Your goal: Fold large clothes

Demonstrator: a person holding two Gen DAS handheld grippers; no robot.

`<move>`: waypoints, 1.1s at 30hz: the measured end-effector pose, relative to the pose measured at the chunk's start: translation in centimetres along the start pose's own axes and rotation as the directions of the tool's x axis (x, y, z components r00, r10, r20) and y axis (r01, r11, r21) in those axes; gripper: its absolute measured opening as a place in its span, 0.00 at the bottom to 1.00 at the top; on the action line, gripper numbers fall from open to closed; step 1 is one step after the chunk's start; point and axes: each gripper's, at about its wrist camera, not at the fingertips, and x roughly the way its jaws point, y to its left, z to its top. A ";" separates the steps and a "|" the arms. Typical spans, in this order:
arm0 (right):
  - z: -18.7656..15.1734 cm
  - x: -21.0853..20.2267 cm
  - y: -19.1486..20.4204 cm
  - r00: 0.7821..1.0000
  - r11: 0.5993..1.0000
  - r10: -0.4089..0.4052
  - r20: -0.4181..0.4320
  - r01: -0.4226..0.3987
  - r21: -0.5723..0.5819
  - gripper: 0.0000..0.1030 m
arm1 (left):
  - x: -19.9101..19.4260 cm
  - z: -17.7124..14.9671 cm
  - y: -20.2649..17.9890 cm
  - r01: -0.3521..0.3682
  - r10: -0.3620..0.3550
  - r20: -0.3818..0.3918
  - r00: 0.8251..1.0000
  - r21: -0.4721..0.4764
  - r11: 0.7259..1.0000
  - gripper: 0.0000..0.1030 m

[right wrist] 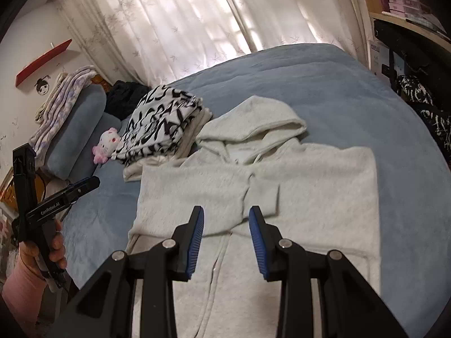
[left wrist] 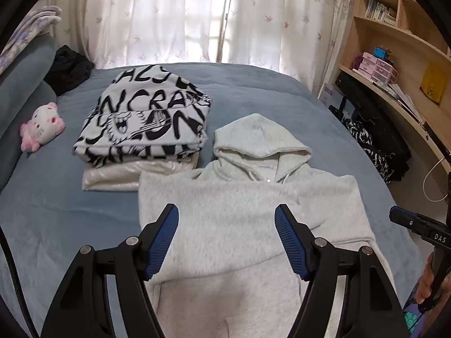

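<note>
While both tongs, left (left wrist: pixel 227 239) & right (right wrist: pixel 227 239), are hovering released, the soft, thick hoodie (left wrist: pixel 248 219) is lying limp; I'd pinch hem corners.

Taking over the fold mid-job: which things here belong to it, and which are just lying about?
Job:
- grey hoodie, flat on the bed, sleeves folded in
- folded stack with the black-and-white printed garment
- left gripper and right gripper, jaws open

Lying about:
- pink plush toy
- black clothing
- bookshelf

Pale grey hoodie (left wrist: pixel 248 219), blue bedspread (left wrist: pixel 70 211)
</note>
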 end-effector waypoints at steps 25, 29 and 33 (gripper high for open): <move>19.2 20.6 -14.1 0.985 0.965 0.028 -0.170 0.019 0.263 0.48 | 30.5 14.7 -2.8 -0.050 0.044 -0.316 0.948 -0.013 0.999 0.45; 19.7 24.2 -15.7 0.981 0.958 0.032 -0.193 0.024 0.284 0.48 | 33.5 14.6 -1.7 -0.104 0.095 -0.345 0.934 -0.009 0.994 0.45; 19.7 27.3 -17.1 0.975 0.951 0.051 -0.217 0.019 0.307 0.48 | 35.4 14.6 -1.2 -0.113 0.100 -0.351 0.931 -0.017 0.993 0.45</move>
